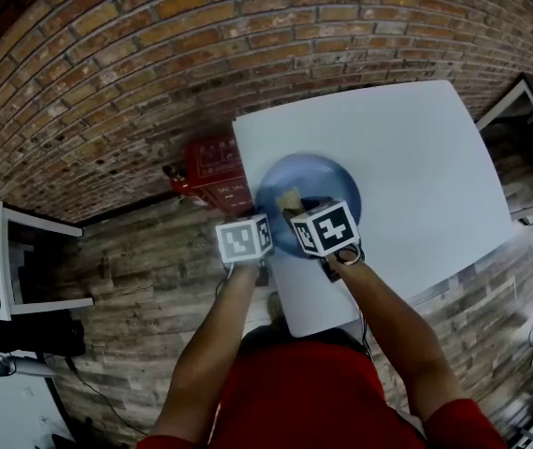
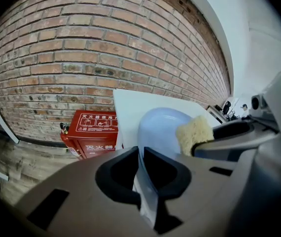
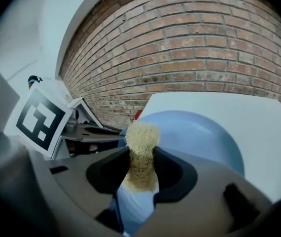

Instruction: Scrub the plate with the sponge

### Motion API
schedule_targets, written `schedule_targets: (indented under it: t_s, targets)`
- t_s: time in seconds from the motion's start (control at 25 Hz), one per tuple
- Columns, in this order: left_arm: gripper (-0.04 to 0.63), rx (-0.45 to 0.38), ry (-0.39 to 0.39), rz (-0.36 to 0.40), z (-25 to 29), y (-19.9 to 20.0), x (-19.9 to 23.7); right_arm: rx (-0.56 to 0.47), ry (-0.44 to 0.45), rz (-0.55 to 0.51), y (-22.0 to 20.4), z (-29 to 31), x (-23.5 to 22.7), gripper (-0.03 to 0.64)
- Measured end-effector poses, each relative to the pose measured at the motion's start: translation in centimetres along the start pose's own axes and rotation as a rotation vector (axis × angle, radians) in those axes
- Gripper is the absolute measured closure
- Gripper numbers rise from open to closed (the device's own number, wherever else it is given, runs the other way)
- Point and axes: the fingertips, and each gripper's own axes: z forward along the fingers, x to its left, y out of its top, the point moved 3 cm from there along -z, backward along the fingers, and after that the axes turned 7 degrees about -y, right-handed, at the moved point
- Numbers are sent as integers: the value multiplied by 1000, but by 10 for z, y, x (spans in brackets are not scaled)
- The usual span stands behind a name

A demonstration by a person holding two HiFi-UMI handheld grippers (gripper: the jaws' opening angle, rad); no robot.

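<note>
A light blue plate [image 1: 318,190] lies near the left front part of the white table [image 1: 416,157]. My left gripper [image 2: 139,168] is shut on the plate's near rim [image 2: 145,181], which runs between its jaws. In the right gripper view, my right gripper [image 3: 141,169] is shut on a tan sponge [image 3: 141,147], squeezed narrow between the jaws, with its fluffy top over the plate [image 3: 199,132]. The left gripper view shows the sponge [image 2: 193,132] at the plate's right side. In the head view both marker cubes sit at the plate's near edge, with the sponge [image 1: 290,197] just beyond them.
A red fire-extinguisher box [image 1: 212,171] stands on the wooden floor against the brick wall [image 1: 154,54], just left of the table; the left gripper view shows the box [image 2: 93,132] too. A white shelf unit [image 1: 5,269] stands at the far left.
</note>
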Motion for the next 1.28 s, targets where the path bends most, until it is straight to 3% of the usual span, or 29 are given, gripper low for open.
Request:
schedule_targets:
  t_s: [0.16,0.36,0.92,1.12,1.28]
  targets:
    - [551,-4,-2,-4,0,1,0,23,21,-36,-5,9,22,463]
    - [551,-5,-2,-7,1,0,0,28,-2,-41,-6,9,15,463]
    - [551,-1,2,1,0,-1,1,54,-246,43,-33,-30,-105,463]
    - [551,1,2,1,0,-1,1,35,-227,46,-30,-35,-93,464]
    - [551,-4,2,1,0,0,0,-2,-131,30,-21,-34,-48,463]
